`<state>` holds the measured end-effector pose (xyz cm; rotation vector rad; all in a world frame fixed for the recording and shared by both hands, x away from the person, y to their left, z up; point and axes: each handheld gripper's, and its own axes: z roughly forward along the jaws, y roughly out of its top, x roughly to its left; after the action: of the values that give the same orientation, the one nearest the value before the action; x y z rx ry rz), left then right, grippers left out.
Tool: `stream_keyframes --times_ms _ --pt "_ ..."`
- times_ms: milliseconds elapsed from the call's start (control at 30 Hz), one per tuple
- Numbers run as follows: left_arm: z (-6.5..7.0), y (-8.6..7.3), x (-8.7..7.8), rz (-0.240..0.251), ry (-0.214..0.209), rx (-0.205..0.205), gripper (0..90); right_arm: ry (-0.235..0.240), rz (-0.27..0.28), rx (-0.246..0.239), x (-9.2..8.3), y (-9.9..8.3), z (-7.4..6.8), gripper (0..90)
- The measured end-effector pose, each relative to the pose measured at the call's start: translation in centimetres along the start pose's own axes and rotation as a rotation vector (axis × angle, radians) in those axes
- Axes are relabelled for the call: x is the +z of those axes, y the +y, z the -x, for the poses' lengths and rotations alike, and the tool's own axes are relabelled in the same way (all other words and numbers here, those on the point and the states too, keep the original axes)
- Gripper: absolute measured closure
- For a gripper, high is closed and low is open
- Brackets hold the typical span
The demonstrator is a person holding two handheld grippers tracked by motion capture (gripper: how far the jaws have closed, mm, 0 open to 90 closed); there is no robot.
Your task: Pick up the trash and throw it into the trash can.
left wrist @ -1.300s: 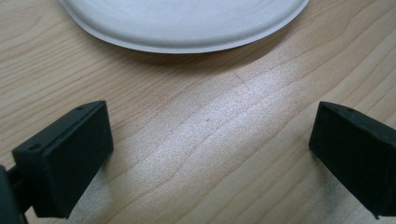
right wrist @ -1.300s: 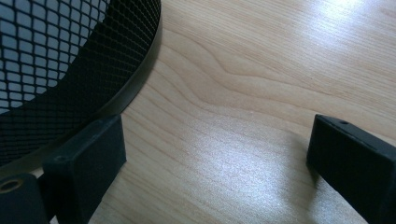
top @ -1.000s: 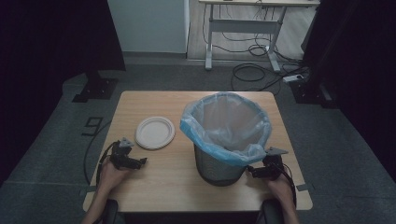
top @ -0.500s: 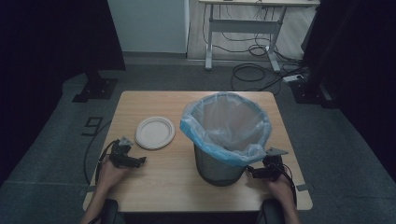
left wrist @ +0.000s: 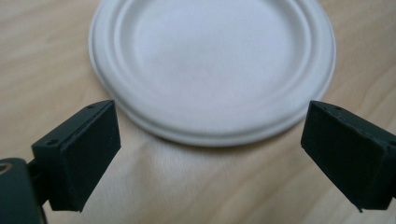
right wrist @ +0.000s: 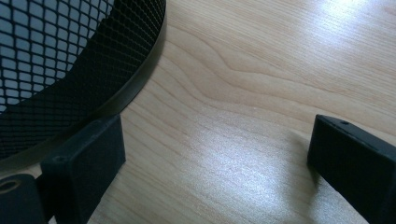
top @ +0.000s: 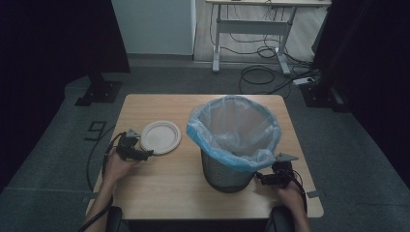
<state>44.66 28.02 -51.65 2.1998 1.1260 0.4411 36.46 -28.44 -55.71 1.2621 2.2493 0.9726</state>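
Note:
A white paper plate lies flat on the left half of the wooden table. My left gripper sits low at the plate's near edge, open, its black jaws spread wide just short of the plate with nothing between them. A black mesh bin lined with a blue bag stands right of centre. My right gripper rests open on the table at the foot of the bin, its jaws over bare wood.
Beyond the table's far edge stands a desk frame with loose cables on the grey floor. Dark curtains close in both sides. Bare tabletop lies between the plate and the bin.

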Motion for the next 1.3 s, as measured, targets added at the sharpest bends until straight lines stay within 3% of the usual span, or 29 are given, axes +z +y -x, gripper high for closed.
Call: stream_keyframes --times_ms 267,500,733,967,1133,1300 --pt "-1.5 2.7 0.6 0.015 0.010 -0.004 9.1 0.002 -0.001 0.000 0.0 0.0 0.0 3.2" --pt "-2.9 4.0 1.9 0.003 0.026 -0.012 15.1 0.001 -0.002 0.001 0.0 0.0 -0.1 2.7" --pt "-3.9 4.2 3.3 -0.004 0.046 -0.020 21.5 0.000 -0.003 0.001 0.0 0.0 -0.1 2.5" --pt "-5.4 3.6 4.5 -0.010 0.060 -0.066 32.1 0.000 -0.003 0.000 0.0 0.0 -0.1 2.5" --pt "-5.7 3.1 5.2 -0.027 0.060 -0.071 36.0 0.000 -0.003 0.000 0.0 0.0 -0.1 2.5" --pt "-5.7 2.7 5.3 -0.002 0.045 -0.092 41.5 0.000 -0.003 0.000 0.0 0.0 -0.1 2.5"
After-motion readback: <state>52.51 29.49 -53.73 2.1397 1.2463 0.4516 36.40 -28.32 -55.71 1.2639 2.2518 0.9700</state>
